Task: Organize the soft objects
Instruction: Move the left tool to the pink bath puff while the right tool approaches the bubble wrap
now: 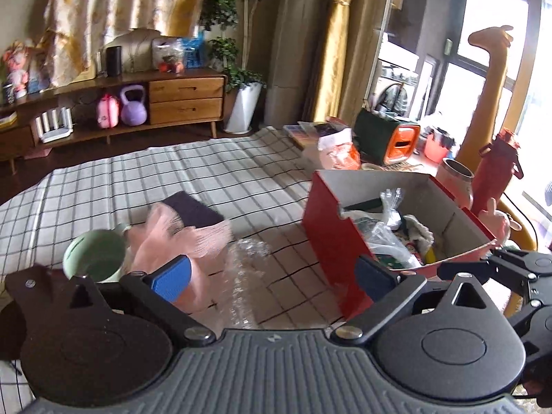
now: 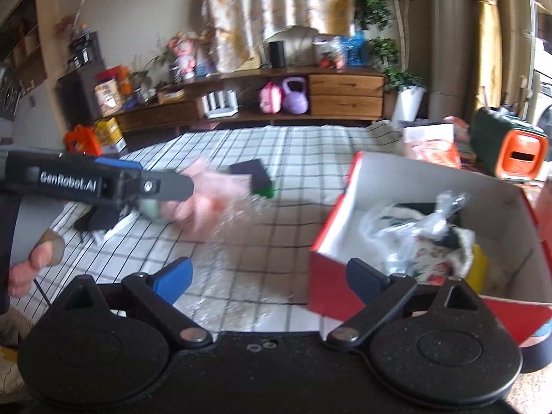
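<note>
A pink cloth (image 1: 179, 238) lies on the checked tablecloth (image 1: 207, 169), partly over a dark sponge (image 1: 193, 208) and beside a green mug (image 1: 95, 258). Clear bubble wrap (image 1: 243, 269) lies in front of it. A red box (image 1: 331, 241) at the right holds plastic bags and cloths (image 1: 396, 227). My left gripper (image 1: 272, 276) is open over the bubble wrap, its left pad next to the pink cloth. My right gripper (image 2: 269, 276) is open and empty, between the bubble wrap (image 2: 241, 227) and the red box (image 2: 331, 269). The left gripper (image 2: 172, 186) shows from the side there, by the pink cloth (image 2: 207, 203).
A red bottle (image 1: 496, 172) and a metal cup (image 1: 455, 176) stand behind the box. A green and orange case (image 1: 386, 138) and bags sit at the table's far right. A wooden sideboard (image 1: 138, 103) stands beyond the table.
</note>
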`<state>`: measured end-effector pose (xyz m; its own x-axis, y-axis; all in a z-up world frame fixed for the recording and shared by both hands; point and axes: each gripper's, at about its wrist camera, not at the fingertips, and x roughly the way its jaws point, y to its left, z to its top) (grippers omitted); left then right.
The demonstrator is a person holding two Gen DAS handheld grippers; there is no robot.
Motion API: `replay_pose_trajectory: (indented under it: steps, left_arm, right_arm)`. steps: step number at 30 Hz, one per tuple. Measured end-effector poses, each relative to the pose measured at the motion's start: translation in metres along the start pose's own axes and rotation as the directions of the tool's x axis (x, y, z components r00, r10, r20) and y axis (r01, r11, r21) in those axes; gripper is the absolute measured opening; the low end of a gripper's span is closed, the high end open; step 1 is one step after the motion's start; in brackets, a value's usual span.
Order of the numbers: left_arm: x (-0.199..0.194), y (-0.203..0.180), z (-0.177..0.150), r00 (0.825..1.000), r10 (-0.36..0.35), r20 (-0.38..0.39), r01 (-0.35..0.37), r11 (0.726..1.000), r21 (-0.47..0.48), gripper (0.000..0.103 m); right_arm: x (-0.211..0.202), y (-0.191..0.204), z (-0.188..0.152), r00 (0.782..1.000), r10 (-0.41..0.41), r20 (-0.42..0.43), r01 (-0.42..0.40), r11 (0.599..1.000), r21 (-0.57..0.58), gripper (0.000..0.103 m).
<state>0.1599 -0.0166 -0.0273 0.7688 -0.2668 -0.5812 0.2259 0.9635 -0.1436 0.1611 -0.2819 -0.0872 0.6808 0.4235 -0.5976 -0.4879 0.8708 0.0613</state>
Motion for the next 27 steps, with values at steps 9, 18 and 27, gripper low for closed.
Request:
replay_pose_trajectory:
  steps: [9,18,27]
  left_arm:
    - [0.003,0.031,-0.024,0.992,0.121,0.028,-0.12,0.992,-0.049,0.103]
    - [0.031,0.041,-0.038,0.981,0.187,0.044,-0.187,0.982,-0.005,0.103]
    - [0.059,0.035,-0.034,0.968,0.232,0.097,-0.239,0.969,0.068,0.103]
  right_arm:
    - [0.028,0.033,-0.013,0.996,0.065,-0.053,-0.067,0.997,-0.031,0.096]
    - [0.064,0.053,-0.017,0.993,0.075,-0.088,-0.082,0.994,-0.078,0.089]
    - [0.103,0.058,-0.017,0.989,0.077,-0.126,-0.089,0.992,-0.094,0.077]
